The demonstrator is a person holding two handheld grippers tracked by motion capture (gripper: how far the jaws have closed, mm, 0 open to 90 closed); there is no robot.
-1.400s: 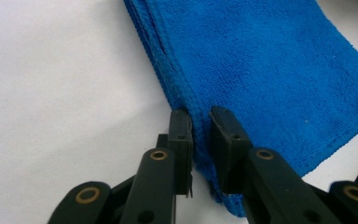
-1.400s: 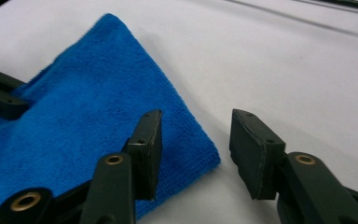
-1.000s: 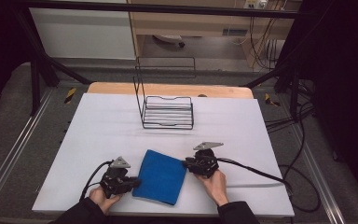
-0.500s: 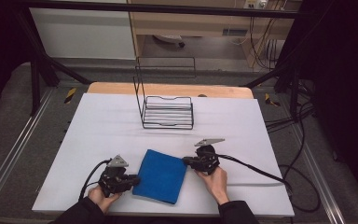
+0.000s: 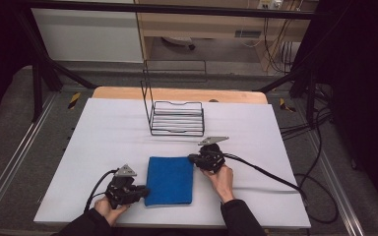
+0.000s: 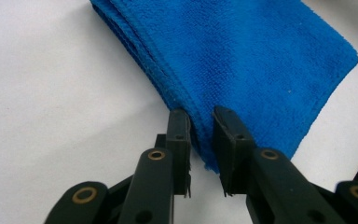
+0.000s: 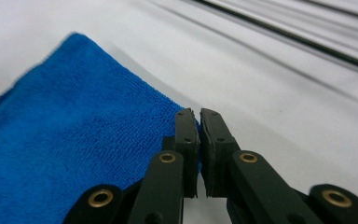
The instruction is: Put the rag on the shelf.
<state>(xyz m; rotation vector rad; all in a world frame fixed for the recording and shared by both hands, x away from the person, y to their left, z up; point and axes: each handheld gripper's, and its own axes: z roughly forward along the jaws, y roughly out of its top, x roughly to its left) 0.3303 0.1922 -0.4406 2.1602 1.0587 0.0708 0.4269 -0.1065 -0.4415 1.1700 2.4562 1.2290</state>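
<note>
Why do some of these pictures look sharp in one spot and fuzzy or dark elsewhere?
High view: the white table is brightly lit, the room around it nearly black. Left gripper view: the blue cloth is crisp near the left tool, weave visible. Right gripper view: the cloth's far corner and the wire rack behind blur out; the right tool stays sharp.

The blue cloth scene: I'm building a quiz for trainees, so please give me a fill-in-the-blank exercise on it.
1. The folded cloth on the white table is ____ in colour.
2. The right gripper pinches the cloth at one ____.
3. Beyond the cloth stands a black ____ rack.
4. The left gripper has the cloth's folded edge ____ its jaws.

Missing words: blue; corner; wire; between
</note>
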